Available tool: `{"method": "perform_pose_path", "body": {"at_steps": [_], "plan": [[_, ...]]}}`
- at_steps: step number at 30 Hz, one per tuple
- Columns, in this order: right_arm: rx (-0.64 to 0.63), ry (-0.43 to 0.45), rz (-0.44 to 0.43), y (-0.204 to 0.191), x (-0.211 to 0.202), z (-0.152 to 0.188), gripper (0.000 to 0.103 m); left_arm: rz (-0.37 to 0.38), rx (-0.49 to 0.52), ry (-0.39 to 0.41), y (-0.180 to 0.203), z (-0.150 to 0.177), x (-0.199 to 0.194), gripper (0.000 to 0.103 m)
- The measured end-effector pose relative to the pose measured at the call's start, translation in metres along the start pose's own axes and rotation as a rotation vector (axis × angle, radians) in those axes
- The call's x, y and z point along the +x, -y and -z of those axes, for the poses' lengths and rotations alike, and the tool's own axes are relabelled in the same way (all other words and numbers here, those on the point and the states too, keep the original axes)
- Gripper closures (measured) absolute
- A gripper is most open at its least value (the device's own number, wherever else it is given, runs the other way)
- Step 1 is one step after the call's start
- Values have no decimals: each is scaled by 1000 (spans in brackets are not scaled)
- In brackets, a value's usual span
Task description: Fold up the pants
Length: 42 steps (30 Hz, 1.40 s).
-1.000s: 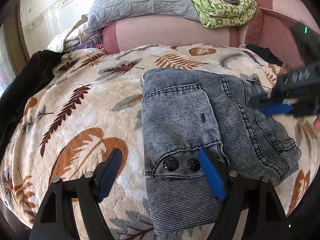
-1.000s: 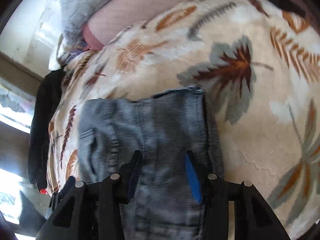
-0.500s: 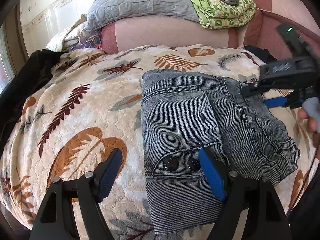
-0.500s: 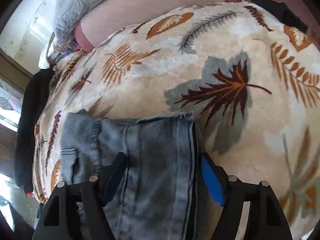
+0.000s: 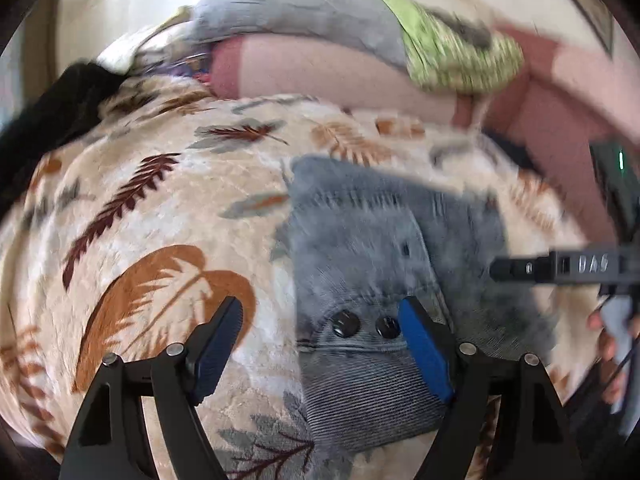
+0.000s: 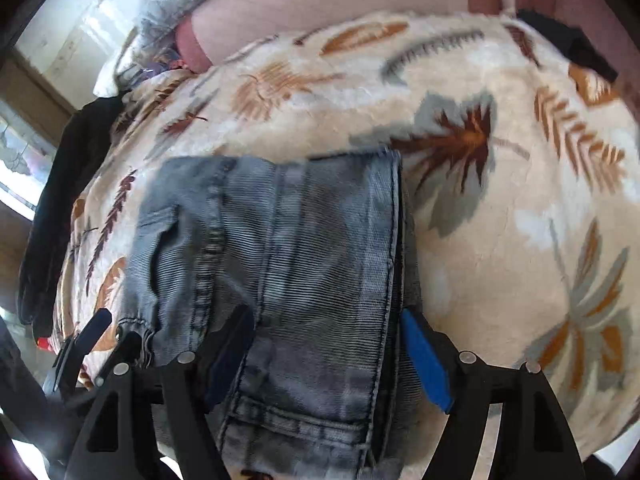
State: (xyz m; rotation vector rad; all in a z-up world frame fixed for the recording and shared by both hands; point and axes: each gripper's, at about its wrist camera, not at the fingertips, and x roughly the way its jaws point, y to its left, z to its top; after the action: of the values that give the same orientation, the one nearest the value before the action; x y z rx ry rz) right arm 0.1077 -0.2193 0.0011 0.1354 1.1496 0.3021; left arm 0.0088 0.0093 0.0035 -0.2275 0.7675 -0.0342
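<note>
Folded denim pants (image 6: 288, 272) on bed blanket (image 6: 500, 240), directly ahead of both tools.

Right tool (image 6: 328, 356): nearer; fingers apart, having just been opening, the pants' thick edge between them but unpressed; long axis runs away from the tool. Left tool (image 5: 320, 352): fingers apart, empty; right pad beside two dark buttons (image 5: 362, 325), pants ahead and rightward. Beyond: pink bolster (image 5: 340, 76), grey pillow (image 5: 288, 12). Left view is motion-blurred; the pants' near end is cut off behind the tool frames.
</note>
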Motion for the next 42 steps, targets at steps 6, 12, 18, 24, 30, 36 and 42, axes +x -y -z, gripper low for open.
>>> {"method": "perform_pose_path", "body": {"at_steps": [6, 12, 18, 24, 30, 36, 42], "plan": [[-174, 42, -57, -62, -45, -48, 25, 185, -354, -116, -53, -1, 15, 22], [-410, -159, -7, -166, 20, -119, 24, 292, -362, -212, -38, 4, 33, 22], [-508, -347, 160, -205, 120, -140, 24, 356, -337, -264, -29, 3, 46, 24], [-512, -394, 169, -199, 132, -127, 89, 325, -274, -271, -18, -1, 48, 53], [-264, -215, 89, -151, 113, -141, 90, 245, -165, -235, 7, -4, 44, 56], [-129, -31, 42, -113, 59, -144, 85, 261, -198, -231, 1, -1, 43, 53], [-146, -85, -20, -77, 25, -82, 54, 264, -214, -165, -10, -3, 23, 43]]}}
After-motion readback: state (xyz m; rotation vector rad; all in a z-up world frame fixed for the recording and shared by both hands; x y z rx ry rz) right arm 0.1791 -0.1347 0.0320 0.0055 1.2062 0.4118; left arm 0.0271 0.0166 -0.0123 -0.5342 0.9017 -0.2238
